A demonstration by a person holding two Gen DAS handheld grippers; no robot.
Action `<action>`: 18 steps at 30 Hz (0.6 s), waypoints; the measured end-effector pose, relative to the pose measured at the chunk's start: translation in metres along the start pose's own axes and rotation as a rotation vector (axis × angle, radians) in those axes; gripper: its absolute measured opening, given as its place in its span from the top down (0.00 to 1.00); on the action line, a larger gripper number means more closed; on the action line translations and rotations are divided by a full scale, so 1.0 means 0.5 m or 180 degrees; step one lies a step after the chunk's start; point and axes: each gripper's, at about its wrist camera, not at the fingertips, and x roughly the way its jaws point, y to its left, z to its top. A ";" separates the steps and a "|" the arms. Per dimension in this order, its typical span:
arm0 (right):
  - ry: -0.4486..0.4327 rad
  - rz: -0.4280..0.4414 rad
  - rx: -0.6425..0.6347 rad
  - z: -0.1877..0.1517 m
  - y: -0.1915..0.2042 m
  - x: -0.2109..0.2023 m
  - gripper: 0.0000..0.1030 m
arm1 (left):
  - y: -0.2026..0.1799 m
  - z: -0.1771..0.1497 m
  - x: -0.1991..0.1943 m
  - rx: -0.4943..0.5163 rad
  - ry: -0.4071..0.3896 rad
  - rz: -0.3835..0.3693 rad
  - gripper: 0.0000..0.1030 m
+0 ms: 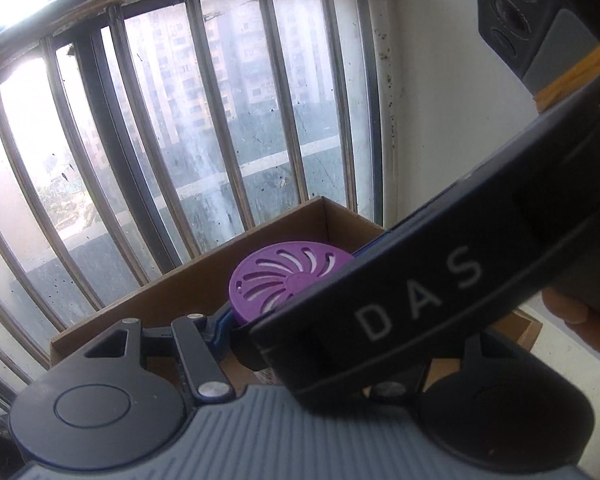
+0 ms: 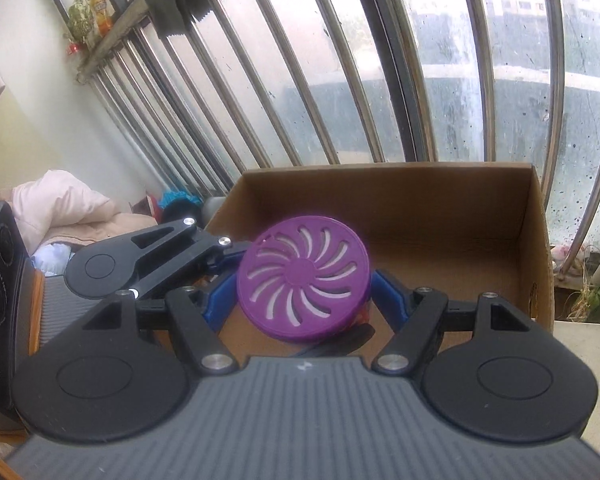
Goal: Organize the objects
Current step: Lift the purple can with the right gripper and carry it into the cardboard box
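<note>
Mid-carry: purple disc (image 2: 304, 276) gripped between right claw (image 2: 304, 300), left claw (image 2: 236, 332) clamped on it too, held over open cardboard box (image 2: 536, 264) by barred window; next, lowering inside, then releasing.

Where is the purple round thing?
The purple disc sits mid-picture in the right wrist view, between blue fingers, over the open cardboard box by the barred window.

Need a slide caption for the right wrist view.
Both grippers hold a purple disc over an open cardboard box.
</note>
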 end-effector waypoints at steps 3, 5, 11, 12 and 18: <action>0.0117 0.0023 0.0104 0.015 -0.039 0.049 0.30 | 0.013 0.011 0.060 0.0007 0.0240 -0.0033 0.35; 0.0201 0.0048 0.0192 0.024 -0.066 0.087 0.30 | 0.023 0.015 0.097 -0.0005 0.0412 -0.0048 0.34; 0.0466 0.0060 0.0351 0.045 -0.122 0.185 0.31 | 0.063 0.010 0.191 -0.0303 0.0985 -0.0209 0.25; 0.0506 0.0035 0.0345 0.045 -0.126 0.200 0.31 | 0.067 0.008 0.204 -0.0329 0.1048 -0.0210 0.25; 0.0668 -0.0108 0.0375 0.041 -0.152 0.264 0.31 | 0.080 -0.001 0.261 -0.0350 0.1289 -0.0223 0.25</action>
